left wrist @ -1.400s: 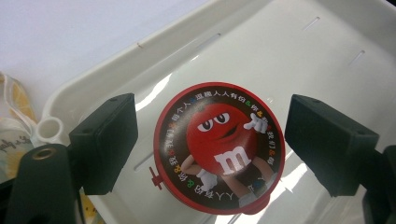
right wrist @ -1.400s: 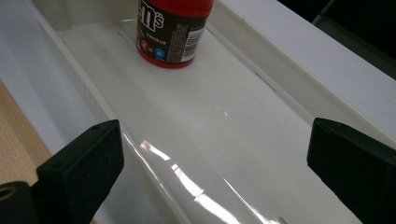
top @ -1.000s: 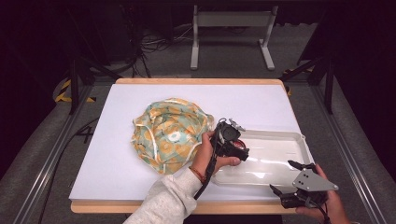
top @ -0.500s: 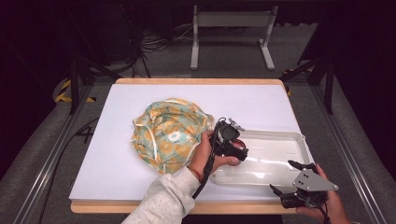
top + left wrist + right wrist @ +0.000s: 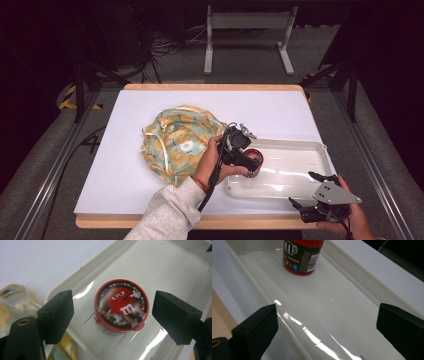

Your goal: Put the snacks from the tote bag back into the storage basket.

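A red-lidded M&M's candy tub (image 5: 121, 307) stands upright in the left end of a white plastic tray (image 5: 295, 175). My left gripper (image 5: 250, 162) hovers just above the tub (image 5: 255, 157), jaws open and wide apart on either side of the lid, touching nothing. In the right gripper view the tub (image 5: 302, 256) stands at the tray's far end. My right gripper (image 5: 312, 192) is held open at the tray's near right corner, with bare tray floor (image 5: 332, 305) between its jaws.
A crumpled cloth bag (image 5: 177, 140) with an orange and teal pattern lies on the white table cover (image 5: 120, 165), just left of the tray. The wooden table edge (image 5: 150, 222) runs along the front. Metal frame rails flank the table.
Almost nothing has moved. The left gripper stays over the tray's left end and the right gripper stays at the tray's near right corner.
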